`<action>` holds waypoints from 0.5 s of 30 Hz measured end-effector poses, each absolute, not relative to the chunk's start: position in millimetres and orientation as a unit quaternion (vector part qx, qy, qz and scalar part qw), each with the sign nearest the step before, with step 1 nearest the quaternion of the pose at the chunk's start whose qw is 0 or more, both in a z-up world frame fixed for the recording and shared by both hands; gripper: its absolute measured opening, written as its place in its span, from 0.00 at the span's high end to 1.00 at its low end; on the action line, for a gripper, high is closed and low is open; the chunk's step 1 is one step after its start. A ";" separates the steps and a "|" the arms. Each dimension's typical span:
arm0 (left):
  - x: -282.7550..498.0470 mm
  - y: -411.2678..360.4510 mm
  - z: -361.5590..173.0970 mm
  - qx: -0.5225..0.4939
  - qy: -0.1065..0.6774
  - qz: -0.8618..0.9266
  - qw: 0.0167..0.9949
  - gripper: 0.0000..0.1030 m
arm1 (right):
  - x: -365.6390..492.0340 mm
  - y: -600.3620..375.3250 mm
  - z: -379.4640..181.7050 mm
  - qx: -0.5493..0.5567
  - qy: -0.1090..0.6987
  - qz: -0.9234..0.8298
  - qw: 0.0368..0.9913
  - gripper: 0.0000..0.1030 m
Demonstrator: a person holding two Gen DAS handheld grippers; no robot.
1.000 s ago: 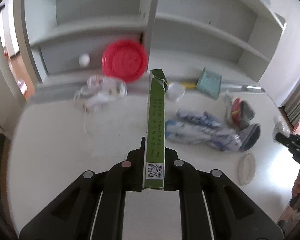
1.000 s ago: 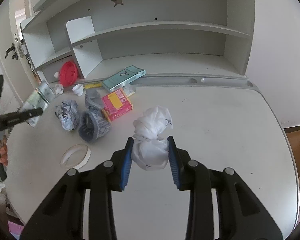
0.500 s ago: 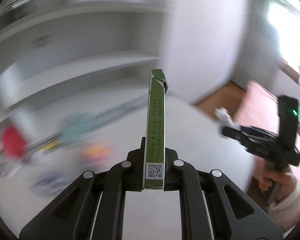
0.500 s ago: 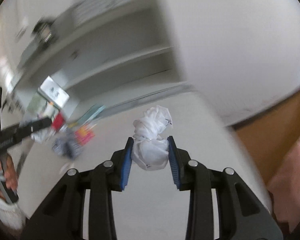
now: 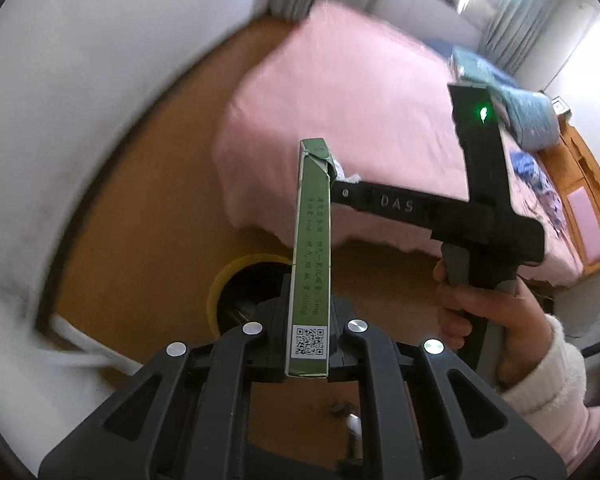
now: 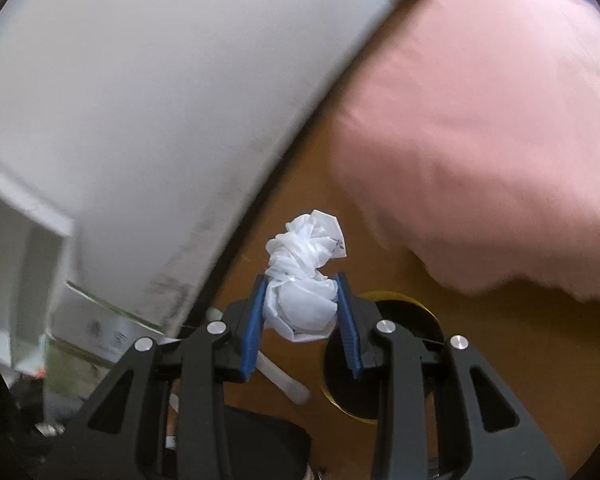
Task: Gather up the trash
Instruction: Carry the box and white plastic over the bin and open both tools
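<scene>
The left gripper [image 5: 309,336] is clamped on a slim green carton [image 5: 311,248], standing upright above a yellow-rimmed bin [image 5: 236,276] on the wooden floor [image 5: 148,184]. The right gripper [image 6: 302,314] pinches a crumpled white wad [image 6: 304,280] between its blue pads [image 6: 253,320], with the bin just beyond to the right. A pink bed [image 5: 360,104] lies farther off.
</scene>
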State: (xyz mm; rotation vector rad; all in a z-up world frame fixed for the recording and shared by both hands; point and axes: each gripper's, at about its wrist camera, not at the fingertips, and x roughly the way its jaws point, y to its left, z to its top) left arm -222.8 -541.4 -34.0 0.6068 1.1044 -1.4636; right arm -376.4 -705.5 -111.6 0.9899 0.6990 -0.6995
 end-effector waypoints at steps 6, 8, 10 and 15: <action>-215.0 -585.0 -194.6 0.306 0.606 -0.528 0.510 0.91 | -375.3 -721.5 -221.9 0.536 0.413 -0.286 0.679 0.67; -217.5 -589.0 -223.6 0.312 0.626 -0.507 0.503 0.91 | -375.6 -717.9 -242.7 0.541 0.436 -0.280 0.663 0.67; -217.7 -597.0 -236.7 0.307 0.640 -0.499 0.496 0.91 | -375.2 -717.4 -252.5 0.542 0.448 -0.279 0.654 0.67; -228.7 -610.8 -238.5 0.316 0.638 -0.501 0.493 0.91 | -385.3 -713.7 -261.9 0.552 0.451 -0.280 0.643 0.67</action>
